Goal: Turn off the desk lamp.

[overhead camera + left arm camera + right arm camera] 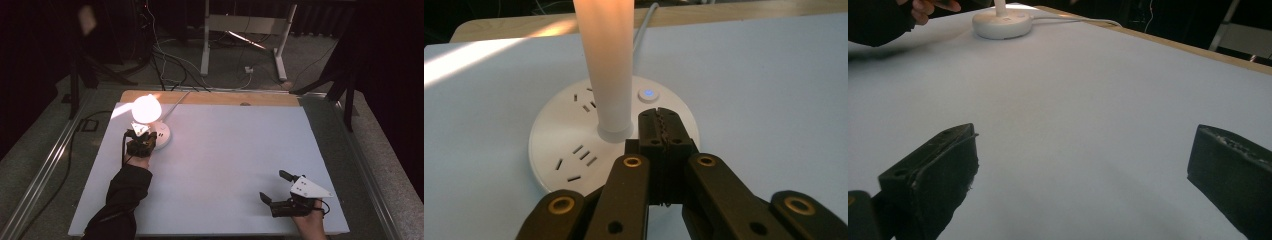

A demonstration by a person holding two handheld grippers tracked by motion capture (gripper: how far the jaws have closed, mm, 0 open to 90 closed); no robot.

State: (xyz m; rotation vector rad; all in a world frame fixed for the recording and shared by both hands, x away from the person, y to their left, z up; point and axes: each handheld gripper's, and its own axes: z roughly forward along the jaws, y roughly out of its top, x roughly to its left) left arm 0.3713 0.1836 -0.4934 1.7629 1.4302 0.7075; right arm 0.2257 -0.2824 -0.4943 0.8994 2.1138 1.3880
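White plastic forms the round base [574, 145] of the desk lamp [150, 117] I am working on, and it sits on the pale sheet [235, 165] covering the table, toward the far left of the high view. Sockets are set into the top of that base, and a small button [647, 94] with a blue dot glows on it just right of the lamp's stem [606, 65]. The lamp is lit: its head [146, 108] shines bright and throws a warm streak across the sheet. A white cable [175, 104] leaves the base and runs to the far wooden edge of the table.

My left gripper [659, 125] has its 2 jaws pressed together with nothing between them. Their tips hang over the base, just right of the stem and just short of the button; I cannot tell whether they touch the plastic. A dark sleeve [122, 200] covers the forearm behind it.

My right gripper [276, 187] rests well apart from the lamp, near the right front corner of the sheet. Its jaws stand wide apart over bare sheet, holding nothing.
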